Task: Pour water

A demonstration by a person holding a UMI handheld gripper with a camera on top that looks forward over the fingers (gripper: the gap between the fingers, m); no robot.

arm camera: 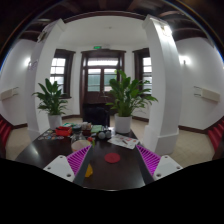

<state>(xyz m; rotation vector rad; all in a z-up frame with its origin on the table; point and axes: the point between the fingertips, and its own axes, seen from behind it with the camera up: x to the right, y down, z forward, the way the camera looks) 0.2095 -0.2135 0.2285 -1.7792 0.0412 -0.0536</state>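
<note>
No water vessel or readable label shows on the dark table (50, 150) beyond the tongs (112, 158), spread apart

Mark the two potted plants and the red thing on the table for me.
Left potted plant (50, 98): gripper view, on its leaves.
Right potted plant (126, 93): gripper view, on its leaves.
Red thing (112, 157): gripper view, at its middle, on the dark table (40, 150) between the fingers of the open gripper (113, 159).
</note>
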